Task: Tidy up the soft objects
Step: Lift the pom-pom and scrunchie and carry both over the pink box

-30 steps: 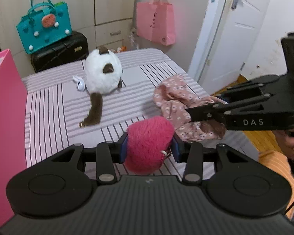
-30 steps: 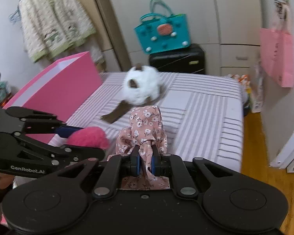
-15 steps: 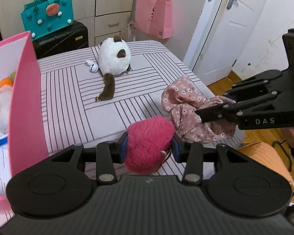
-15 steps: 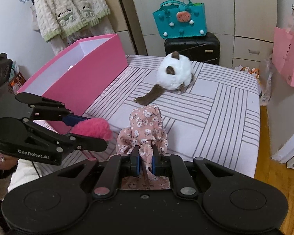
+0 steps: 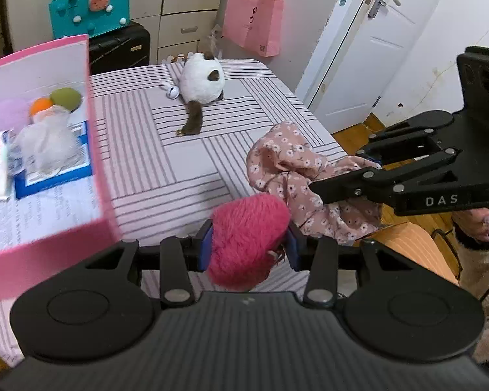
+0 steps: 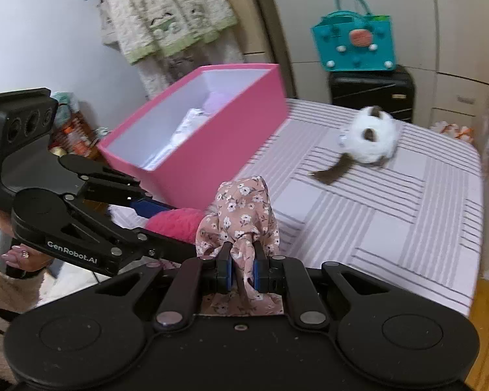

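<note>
Left gripper (image 5: pixel 247 250) was clamped on a pink pompom (image 5: pixel 247 239), its blue pads pressing into the fur from both sides. The pompom looked light and very squashy; the fur bulged past the pads, so the hold sat on the core, which seemed the right place. A small metal clasp hung at its lower edge, loose, likely to snag.

Right gripper (image 6: pixel 241 265) was pinched nearly shut on a floral cloth (image 6: pixel 241 215), with a gathered fold between the pads. The cloth was thin and limp: the rest stood up in a peak above the jaws and drooped below them. My guess is it would drag and catch on a box edge unless carried well above it. A bunched fold is the only workable hold on it.

Both items were held off the bed (image 5: pixel 179 169), near its front edge, side by side and almost touching.

A pink box (image 6: pixel 212 150) stood open on the bed to the left, with soft things already inside, among them a white puff (image 5: pixel 45 143) and coloured balls; probably the destination. Its near wall stood between the grippers and the inside.

A white plush (image 5: pixel 202 79) with a brown tail lay further up the bed, well apart, with a small white trinket just beside it. Not yet collected, by the look of it.

Beyond the bed were a teal bag (image 6: pixel 355 44) on a black suitcase (image 6: pixel 371 94), and a door (image 5: pixel 375 49).
</note>
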`<move>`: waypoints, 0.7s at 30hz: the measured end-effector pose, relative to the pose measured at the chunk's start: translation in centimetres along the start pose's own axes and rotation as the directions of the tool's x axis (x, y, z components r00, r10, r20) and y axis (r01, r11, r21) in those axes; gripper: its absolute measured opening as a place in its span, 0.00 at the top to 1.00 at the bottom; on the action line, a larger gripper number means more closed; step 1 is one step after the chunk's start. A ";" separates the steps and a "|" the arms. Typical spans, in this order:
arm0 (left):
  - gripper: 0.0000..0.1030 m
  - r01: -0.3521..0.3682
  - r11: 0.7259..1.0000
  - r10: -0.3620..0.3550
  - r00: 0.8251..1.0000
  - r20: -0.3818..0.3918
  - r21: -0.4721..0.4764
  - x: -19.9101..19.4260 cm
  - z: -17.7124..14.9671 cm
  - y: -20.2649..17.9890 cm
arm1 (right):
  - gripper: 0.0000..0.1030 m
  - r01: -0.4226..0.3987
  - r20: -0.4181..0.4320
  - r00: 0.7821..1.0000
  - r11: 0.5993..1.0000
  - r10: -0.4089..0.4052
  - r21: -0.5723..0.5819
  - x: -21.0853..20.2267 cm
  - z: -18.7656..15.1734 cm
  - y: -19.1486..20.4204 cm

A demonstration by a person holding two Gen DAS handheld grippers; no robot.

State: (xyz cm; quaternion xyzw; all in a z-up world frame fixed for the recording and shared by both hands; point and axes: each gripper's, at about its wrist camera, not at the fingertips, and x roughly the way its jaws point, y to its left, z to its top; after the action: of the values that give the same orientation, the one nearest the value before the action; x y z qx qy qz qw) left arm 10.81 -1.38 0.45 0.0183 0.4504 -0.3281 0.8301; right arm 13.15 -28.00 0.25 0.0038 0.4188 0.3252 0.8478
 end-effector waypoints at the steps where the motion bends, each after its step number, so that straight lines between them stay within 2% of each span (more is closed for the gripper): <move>1: 0.59 0.000 1.000 0.000 1.000 -0.002 -0.005 -0.5 -0.3 0.1 | 0.86 -0.011 -0.005 1.000 1.000 0.011 -0.004 0.0 0.1 0.3; 10: 0.59 -0.014 0.999 0.014 1.000 0.009 -0.047 -5.3 -2.4 1.7 | 0.86 -0.117 -0.048 0.992 0.992 0.115 -0.041 0.4 1.4 3.9; 21: 0.59 -0.072 0.996 0.078 0.988 0.132 -0.056 -9.1 -2.3 4.6 | 0.86 -0.171 0.005 0.985 0.978 0.173 -0.121 1.5 4.5 8.0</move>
State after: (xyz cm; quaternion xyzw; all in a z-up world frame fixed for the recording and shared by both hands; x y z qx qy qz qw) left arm 8.26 7.75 4.82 -0.0079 0.4007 -0.2856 0.8705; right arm 12.67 -19.69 4.36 -0.0088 0.3901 0.4220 0.8184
